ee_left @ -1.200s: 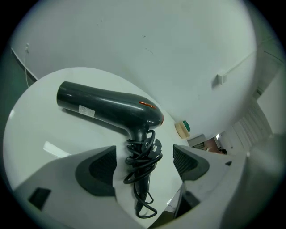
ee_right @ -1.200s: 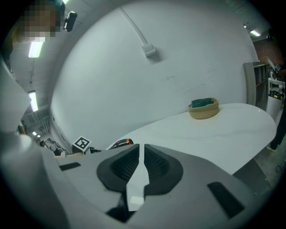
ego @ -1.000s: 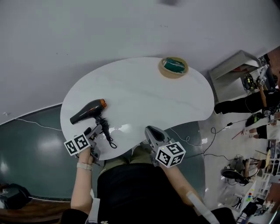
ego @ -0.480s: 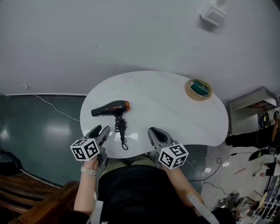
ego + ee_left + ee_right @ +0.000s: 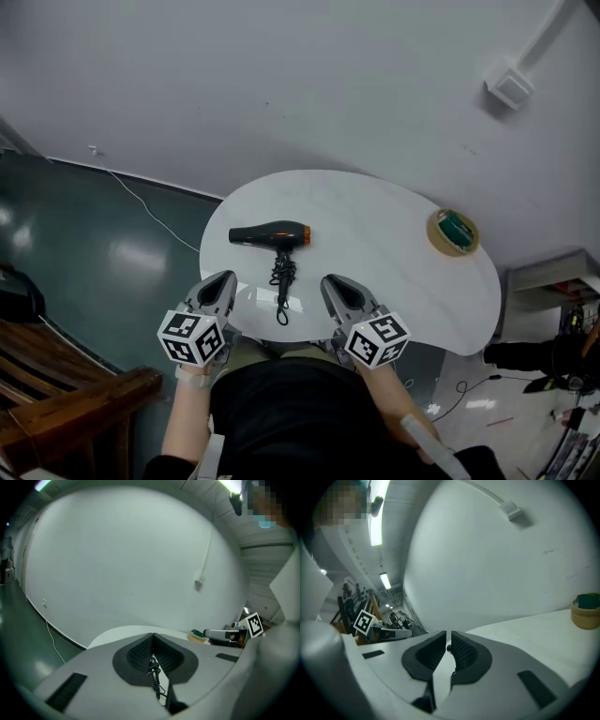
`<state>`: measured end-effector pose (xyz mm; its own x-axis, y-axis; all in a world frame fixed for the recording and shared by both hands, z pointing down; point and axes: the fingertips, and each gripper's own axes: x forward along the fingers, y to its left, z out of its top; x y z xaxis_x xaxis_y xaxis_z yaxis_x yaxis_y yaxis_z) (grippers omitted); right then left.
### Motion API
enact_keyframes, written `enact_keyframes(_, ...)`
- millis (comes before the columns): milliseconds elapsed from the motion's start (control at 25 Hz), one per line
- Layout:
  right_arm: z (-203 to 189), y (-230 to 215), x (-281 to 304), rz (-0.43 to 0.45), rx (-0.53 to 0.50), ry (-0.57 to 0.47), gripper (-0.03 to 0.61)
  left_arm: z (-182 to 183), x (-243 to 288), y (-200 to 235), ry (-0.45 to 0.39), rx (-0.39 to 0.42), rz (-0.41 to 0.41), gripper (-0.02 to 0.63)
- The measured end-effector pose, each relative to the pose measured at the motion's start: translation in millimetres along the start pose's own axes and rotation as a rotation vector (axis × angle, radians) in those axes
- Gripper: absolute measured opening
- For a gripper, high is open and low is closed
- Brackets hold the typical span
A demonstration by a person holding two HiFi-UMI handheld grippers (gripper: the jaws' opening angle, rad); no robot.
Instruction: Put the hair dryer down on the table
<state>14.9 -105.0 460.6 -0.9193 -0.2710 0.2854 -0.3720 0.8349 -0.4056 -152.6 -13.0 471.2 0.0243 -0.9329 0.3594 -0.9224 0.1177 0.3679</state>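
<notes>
The hair dryer (image 5: 272, 234) lies on the tabletop (image 5: 375, 225): done. Left tool (image 5: 224, 279) just closed empty, right tool (image 5: 329, 282) together, empty

Glossy table (image 5: 375, 220), matt hair dryer (image 5: 272, 234)

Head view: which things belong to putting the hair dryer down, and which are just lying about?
Job: hair dryer, lying on the table with its cord; left gripper, jaws just closed on nothing; right gripper, empty.
Lying about: tape roll near the table's right edge; wooden furniture on the floor.
</notes>
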Motion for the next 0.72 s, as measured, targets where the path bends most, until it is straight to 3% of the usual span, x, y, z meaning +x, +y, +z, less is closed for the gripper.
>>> enact_keyframes(200, 17.8, 27.3, 10.9, 0.097, -0.071, -0.01, 0.043, 20.5, -27.3, 0.8, -0.081, 0.036, 0.054, 0.009)
enact_keyframes(440, 32.7, 61.8, 21.5, 0.191, -0.192, -0.006, 0.044, 42.1, -59.7, 6.3, -0.186, 0.149, 0.178, 0.009)
enact_keyframes(720, 41.4, 96.5, 27.8, 0.254, -0.359, -0.008, 0.044, 43.5, -81.0, 14.1, -0.223, 0.134, 0.205, 0.009)
